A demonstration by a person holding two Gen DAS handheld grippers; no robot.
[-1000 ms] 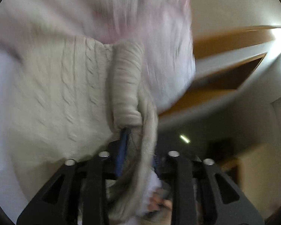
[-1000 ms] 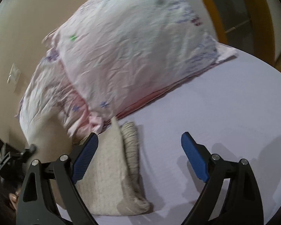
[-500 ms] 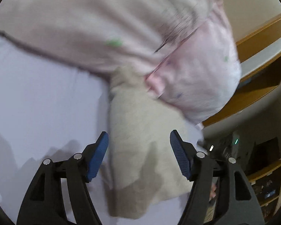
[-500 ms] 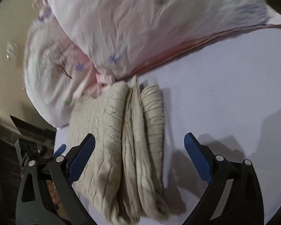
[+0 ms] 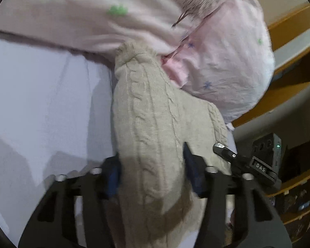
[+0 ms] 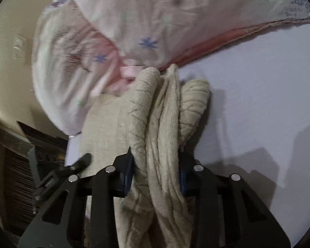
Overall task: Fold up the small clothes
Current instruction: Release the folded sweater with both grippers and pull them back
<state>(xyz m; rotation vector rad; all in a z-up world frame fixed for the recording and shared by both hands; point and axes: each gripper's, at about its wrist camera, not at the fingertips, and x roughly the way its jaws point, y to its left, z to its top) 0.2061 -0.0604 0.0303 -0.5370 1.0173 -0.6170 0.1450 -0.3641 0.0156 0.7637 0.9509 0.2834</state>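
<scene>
A beige cable-knit sweater (image 5: pixel 155 119) lies folded in a thick bundle on a pale lilac bed sheet (image 5: pixel 41 103), its far end touching the pink pillows. My left gripper (image 5: pixel 153 173) is shut on the near end of the sweater, blue pads pressed on both sides. In the right wrist view the sweater (image 6: pixel 161 124) shows as several stacked folds, and my right gripper (image 6: pixel 156 175) is shut on those folds. The other gripper's tip (image 6: pixel 80 161) shows at the left.
Two pink pillows with small blue and green star prints (image 5: pixel 227 66) (image 6: pixel 134 20) lie just beyond the sweater. A wooden bed frame (image 5: pixel 289 62) and shelves (image 5: pixel 295 196) stand to the right. The sheet (image 6: pixel 258 103) stretches right.
Both grippers were open half a second ago. They moved forward over the sweater's near end and closed on it.
</scene>
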